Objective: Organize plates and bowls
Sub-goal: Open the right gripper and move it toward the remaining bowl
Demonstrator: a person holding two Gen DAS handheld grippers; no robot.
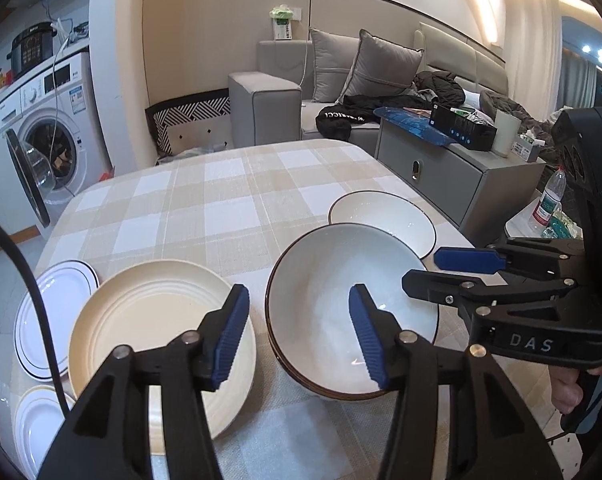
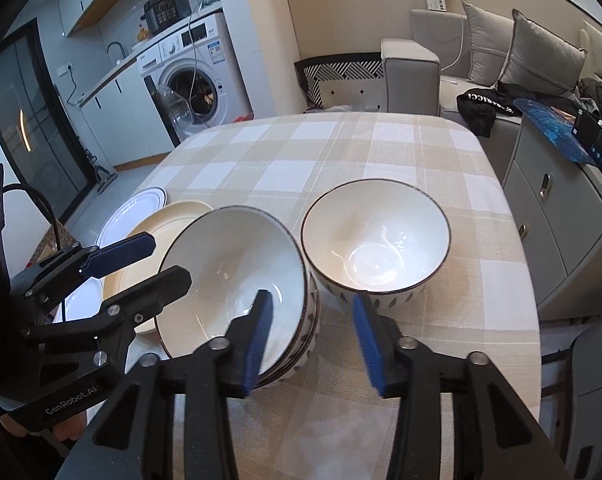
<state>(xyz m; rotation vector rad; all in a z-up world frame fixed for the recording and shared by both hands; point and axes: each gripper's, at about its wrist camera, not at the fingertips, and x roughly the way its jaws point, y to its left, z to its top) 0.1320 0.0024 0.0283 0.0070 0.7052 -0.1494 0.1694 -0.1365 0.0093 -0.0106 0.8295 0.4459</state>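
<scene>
Left wrist view gives me three plates on the checked counter (image 1: 221, 200): a cream plate (image 1: 149, 312) overlapping a white plate (image 1: 57, 304), and a third plate (image 1: 37, 420) cut off at the lower edge. From here the stacked bowls (image 1: 333, 312) look like one bowl. Right wrist view shows their nested rims and patterned sides, with the single bowl (image 2: 375, 236) just beside them. My left tool (image 1: 299, 334) is spread, one pad over the stack's inside, one over the cream plate, pinching nothing. My right tool (image 2: 313, 344) is spread too, empty, its left pad in front of the stack's rim. How many bowls are nested I cannot tell.
</scene>
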